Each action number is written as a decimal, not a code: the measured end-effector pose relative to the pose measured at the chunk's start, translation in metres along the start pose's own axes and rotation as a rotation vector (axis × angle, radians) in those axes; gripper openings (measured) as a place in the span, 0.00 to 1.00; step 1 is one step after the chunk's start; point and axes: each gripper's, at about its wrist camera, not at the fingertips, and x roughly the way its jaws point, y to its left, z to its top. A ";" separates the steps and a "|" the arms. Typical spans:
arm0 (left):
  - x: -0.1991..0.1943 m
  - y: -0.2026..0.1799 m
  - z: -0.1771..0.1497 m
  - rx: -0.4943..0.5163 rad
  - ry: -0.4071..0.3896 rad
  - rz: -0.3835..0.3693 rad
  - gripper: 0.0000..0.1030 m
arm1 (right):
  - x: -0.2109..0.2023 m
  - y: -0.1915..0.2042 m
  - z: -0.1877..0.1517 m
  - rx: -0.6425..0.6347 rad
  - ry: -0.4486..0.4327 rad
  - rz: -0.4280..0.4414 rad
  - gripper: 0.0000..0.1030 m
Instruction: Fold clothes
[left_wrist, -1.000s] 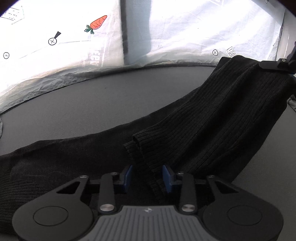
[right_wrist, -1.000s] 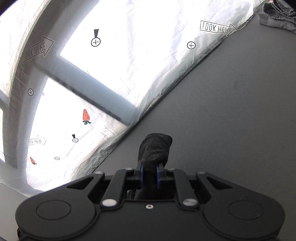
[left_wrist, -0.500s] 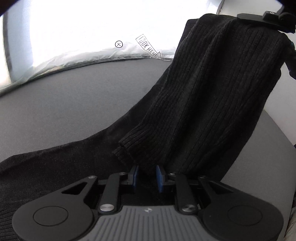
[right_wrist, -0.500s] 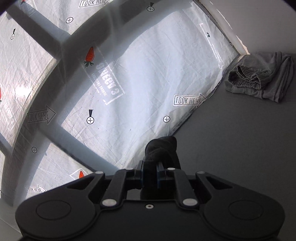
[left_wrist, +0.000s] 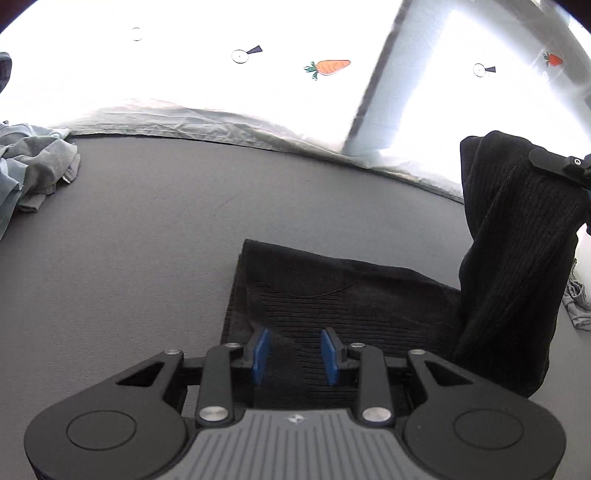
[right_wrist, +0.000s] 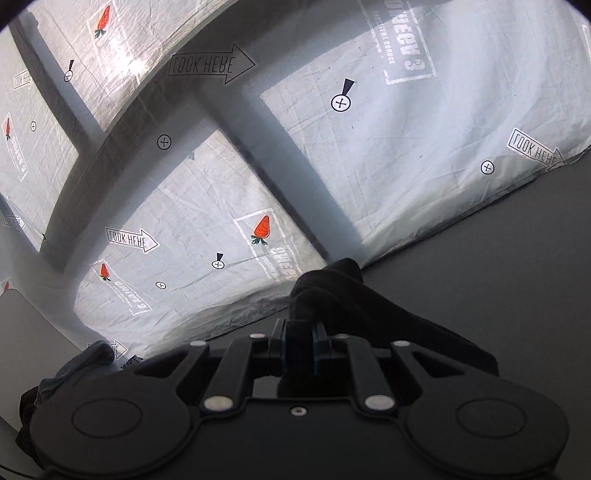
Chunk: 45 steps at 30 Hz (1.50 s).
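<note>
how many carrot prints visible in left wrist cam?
2. One carrot print sits upper centre on the white sheet; a second carrot print sits near the top right edge. Glare may hide others.

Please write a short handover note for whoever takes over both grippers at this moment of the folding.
Left gripper: jaws have just been opening, now apart over the black knit garment, not gripping it.
Right gripper: shut on one end of the garment, lifted off the grey table.
Done: the near part lies flat.
Left: lay the raised end over, smooth. Grey clothes wait at the left edge.
</note>
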 end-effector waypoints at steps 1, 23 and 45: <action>-0.004 0.018 -0.001 -0.037 -0.007 0.043 0.34 | 0.012 0.019 -0.005 -0.045 0.037 0.014 0.15; 0.039 -0.018 0.015 -0.046 0.009 -0.003 0.85 | 0.012 -0.027 -0.047 -0.311 0.286 -0.453 0.68; 0.063 -0.018 -0.003 -0.157 0.087 -0.143 0.93 | 0.028 -0.082 -0.053 0.034 0.288 -0.305 0.78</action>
